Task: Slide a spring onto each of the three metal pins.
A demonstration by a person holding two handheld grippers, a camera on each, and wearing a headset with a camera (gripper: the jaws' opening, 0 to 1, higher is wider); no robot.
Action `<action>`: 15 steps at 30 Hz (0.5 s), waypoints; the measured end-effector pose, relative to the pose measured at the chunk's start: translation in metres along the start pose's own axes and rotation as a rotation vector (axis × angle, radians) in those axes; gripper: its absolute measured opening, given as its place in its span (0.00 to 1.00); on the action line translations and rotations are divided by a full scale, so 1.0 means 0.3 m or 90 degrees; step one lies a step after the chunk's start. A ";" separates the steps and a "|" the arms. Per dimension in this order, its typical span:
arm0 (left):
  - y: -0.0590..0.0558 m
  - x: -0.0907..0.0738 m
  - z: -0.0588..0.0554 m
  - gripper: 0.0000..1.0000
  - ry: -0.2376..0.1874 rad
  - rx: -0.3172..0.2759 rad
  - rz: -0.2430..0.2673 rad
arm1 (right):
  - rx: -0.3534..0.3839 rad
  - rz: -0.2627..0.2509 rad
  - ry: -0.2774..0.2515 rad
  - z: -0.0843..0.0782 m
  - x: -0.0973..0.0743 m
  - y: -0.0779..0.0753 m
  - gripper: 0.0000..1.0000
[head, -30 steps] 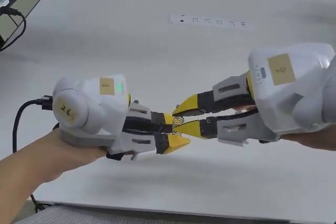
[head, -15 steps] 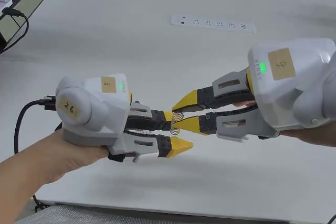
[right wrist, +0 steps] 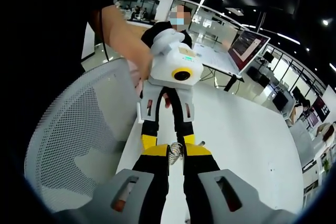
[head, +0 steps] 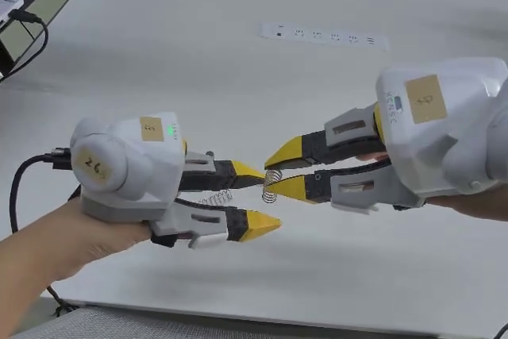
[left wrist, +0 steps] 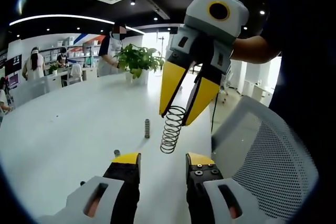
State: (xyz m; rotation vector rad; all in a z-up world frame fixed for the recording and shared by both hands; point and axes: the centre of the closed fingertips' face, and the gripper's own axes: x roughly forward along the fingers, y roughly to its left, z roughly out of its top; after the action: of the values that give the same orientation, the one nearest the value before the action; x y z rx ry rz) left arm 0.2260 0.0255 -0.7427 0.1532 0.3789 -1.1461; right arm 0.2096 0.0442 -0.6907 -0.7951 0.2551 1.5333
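Observation:
My right gripper (head: 274, 176) is shut on a metal spring (head: 271, 183), pinching its top coils so that it hangs from the yellow tips (left wrist: 172, 129). The same spring sits between my right jaws in the right gripper view (right wrist: 175, 151). My left gripper (head: 266, 198) faces it from the left, open, with nothing between its jaws (left wrist: 163, 160). A second spring (head: 214, 196) shows on the white table behind the left jaws; it stands upright (left wrist: 147, 128). Next to it is a short dark pin (left wrist: 116, 152).
A white power strip (head: 325, 36) lies at the far side of the table (head: 159, 53). A black cable (head: 24, 172) runs from the left gripper. A grey mesh chair (right wrist: 73, 129) stands by the near table edge. A potted plant (left wrist: 139, 59) and people are far off.
My left gripper has opened, let go of the spring and drawn back to the left. My right gripper has kept hold of the spring and stayed in place.

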 end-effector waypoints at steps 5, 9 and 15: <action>0.020 -0.037 -0.008 0.37 -0.003 -0.003 0.027 | 0.001 -0.004 0.003 -0.006 -0.003 -0.007 0.06; 0.045 -0.063 -0.028 0.43 -0.003 -0.015 0.050 | 0.001 -0.005 0.005 -0.011 -0.003 -0.010 0.06; 0.097 -0.121 -0.052 0.48 -0.003 -0.026 0.092 | 0.003 -0.010 0.011 -0.023 -0.005 -0.016 0.06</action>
State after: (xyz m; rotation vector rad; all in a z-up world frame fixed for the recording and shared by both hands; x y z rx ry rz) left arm 0.2362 0.0734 -0.7458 0.1395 0.3801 -0.9961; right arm 0.2164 0.0396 -0.6934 -0.8054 0.2642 1.5112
